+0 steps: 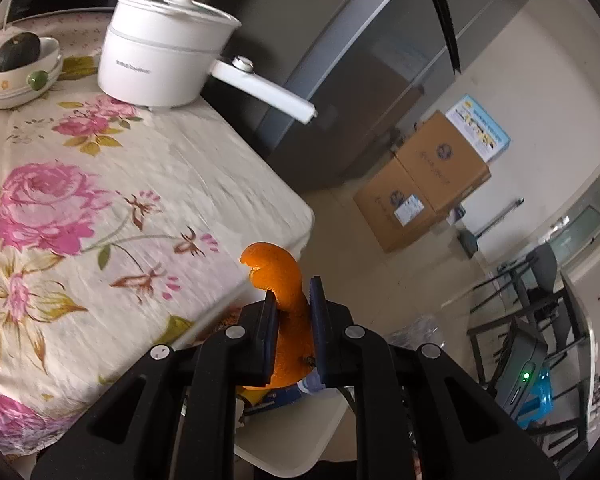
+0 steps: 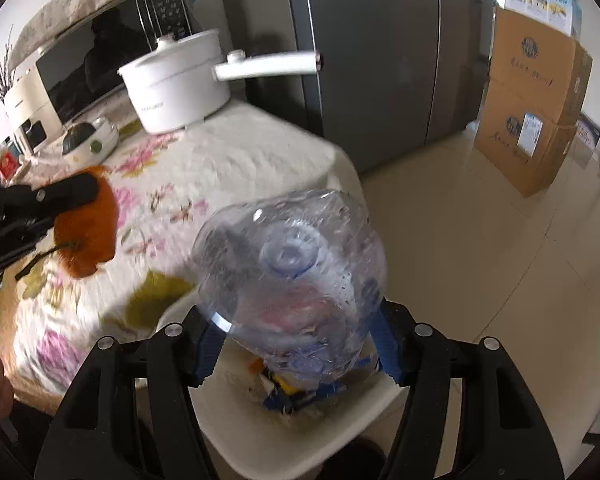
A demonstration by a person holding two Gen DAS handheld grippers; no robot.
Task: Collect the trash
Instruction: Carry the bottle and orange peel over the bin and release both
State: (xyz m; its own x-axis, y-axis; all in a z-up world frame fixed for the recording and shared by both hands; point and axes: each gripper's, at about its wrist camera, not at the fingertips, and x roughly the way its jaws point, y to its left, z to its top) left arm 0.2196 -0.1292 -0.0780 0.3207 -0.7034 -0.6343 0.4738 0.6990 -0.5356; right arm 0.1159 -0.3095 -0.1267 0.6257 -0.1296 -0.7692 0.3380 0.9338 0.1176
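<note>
My left gripper (image 1: 293,294) is shut on a curled orange peel (image 1: 278,276), held past the corner of the floral-clothed table (image 1: 100,208), above a white trash bin (image 1: 296,432). The peel (image 2: 88,236) and the left gripper (image 2: 40,204) also show in the right wrist view at the left. My right gripper (image 2: 296,344) holds a crumpled clear plastic bottle (image 2: 292,264) between its blue pads, over the white bin (image 2: 300,440), which holds blue and yellow scraps.
A white electric pot (image 1: 160,52) with a long handle and stacked bowls holding an avocado (image 1: 20,68) stand on the table. A grey fridge (image 2: 380,52), cardboard boxes (image 2: 532,112), a microwave (image 2: 92,64) and a tiled floor surround it. Chairs (image 1: 540,312) stand at the right.
</note>
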